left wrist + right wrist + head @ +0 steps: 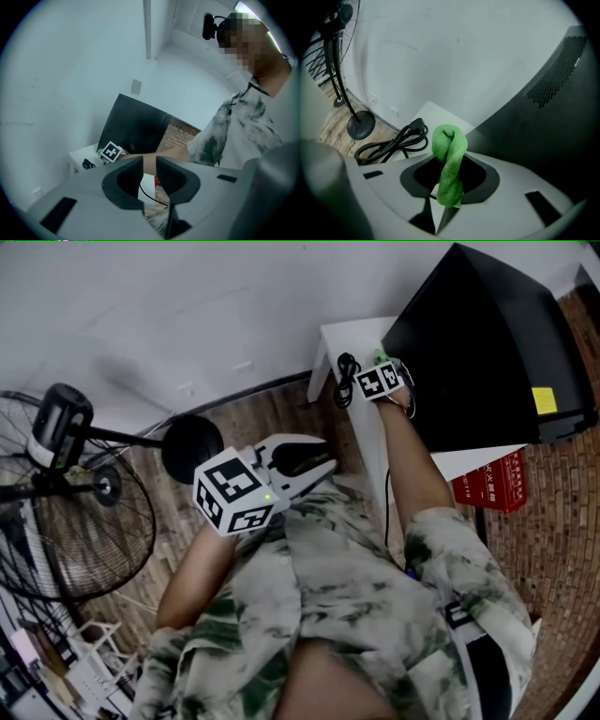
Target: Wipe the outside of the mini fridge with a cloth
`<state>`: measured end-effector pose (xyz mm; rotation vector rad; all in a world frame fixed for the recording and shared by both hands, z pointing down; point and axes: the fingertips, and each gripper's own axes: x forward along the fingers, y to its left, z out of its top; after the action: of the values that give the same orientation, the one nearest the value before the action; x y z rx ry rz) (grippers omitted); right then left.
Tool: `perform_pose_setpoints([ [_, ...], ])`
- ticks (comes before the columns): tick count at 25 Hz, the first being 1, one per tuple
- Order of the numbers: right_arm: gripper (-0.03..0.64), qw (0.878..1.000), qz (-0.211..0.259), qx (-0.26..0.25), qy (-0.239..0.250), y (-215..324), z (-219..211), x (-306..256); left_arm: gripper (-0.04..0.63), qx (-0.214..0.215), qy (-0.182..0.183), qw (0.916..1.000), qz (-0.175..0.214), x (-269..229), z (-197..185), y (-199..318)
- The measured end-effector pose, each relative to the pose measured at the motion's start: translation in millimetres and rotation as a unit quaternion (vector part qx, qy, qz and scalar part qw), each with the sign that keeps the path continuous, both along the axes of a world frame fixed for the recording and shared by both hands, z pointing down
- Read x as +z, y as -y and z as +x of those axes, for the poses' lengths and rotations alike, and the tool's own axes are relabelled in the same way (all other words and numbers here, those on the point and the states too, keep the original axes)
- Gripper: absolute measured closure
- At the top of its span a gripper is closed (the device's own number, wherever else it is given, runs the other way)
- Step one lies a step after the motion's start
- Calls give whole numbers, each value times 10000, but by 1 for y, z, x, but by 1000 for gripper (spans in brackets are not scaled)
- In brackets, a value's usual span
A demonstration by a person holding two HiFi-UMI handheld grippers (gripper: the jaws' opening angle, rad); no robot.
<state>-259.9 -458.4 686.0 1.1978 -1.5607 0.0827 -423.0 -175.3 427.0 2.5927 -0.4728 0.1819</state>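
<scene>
We've got a floor fan (pixel 70 512) over on the left. Our left gripper (pixel 314 463) hangs in front of our chest, jaws a little apart with nothing in them. The right gripper (pixel 449 177) is pinching a twisted green cloth (pixel 450 150) over the white table (pixel 342 338), near a coiled power cord (pixel 393 143). It's just beside the black mini fridge (pixel 487 343) on the right.
</scene>
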Motion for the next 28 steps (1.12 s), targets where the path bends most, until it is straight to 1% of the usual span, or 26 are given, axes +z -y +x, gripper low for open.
perform_pose_setpoints([
  [6,497,9980,249,166,553,-33,-1,-26,509,129,-149,9998,62,-4,-11,-15],
  [10,499,9951,405,163,892,-76,-6,-40,509,419,-188,9989,39,-4,-15,-40],
  [12,498,9923,375,362,1123,-105,-6,-42,509,525,-221,9984,-1,-3,-18,-51],
  [15,499,9863,353,543,1515,-153,-16,-51,509,670,-264,9974,-61,2,-23,-70],
  [19,499,9743,395,672,2113,-225,-30,-67,509,1020,-296,9943,-111,17,-18,-102],
  [22,499,9691,398,675,2340,-280,-33,-76,509,1250,-301,9914,-226,34,-10,-124],
  [25,499,9592,413,715,2704,-329,-31,-88,509,1354,-202,9903,-237,44,0,-142],
  [28,499,9490,558,684,3025,-374,-18,-108,509,1469,-19,9891,-112,47,17,-162],
])
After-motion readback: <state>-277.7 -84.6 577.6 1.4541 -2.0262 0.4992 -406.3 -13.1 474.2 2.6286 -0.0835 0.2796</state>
